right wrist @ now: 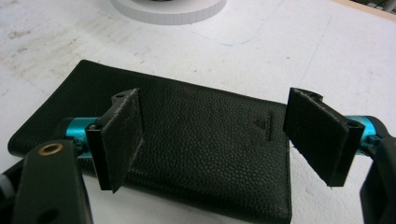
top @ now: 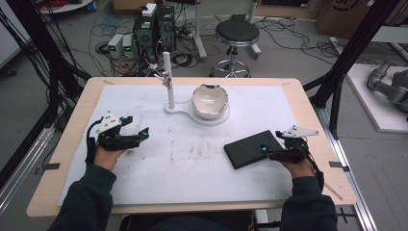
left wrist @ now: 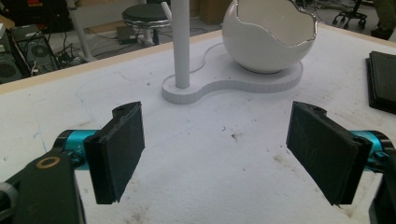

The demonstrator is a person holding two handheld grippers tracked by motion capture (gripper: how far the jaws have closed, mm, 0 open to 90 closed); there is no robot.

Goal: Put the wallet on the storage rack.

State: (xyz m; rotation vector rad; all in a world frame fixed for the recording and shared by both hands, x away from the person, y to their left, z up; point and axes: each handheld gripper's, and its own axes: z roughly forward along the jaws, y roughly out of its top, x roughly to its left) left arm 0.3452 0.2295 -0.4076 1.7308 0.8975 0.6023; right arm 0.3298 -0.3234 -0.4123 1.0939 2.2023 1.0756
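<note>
Dark sleeves entered at six o'clock in the high view, over the white-covered table (top: 192, 173). At about four o'clock from its middle lay the black leather wallet (top: 250, 149), flat, long axis running from seven toward one o'clock; a small embossed triangular logo (right wrist: 261, 123) sat near one end, its lettering too small to read. At twelve o'clock stood the white bowl-shaped stand (top: 210, 102). Right gripper (top: 275, 153) hovered wide open at the wallet's end, gripping nothing; left gripper (top: 137, 136), at nine o'clock, gaped wide too.
</note>
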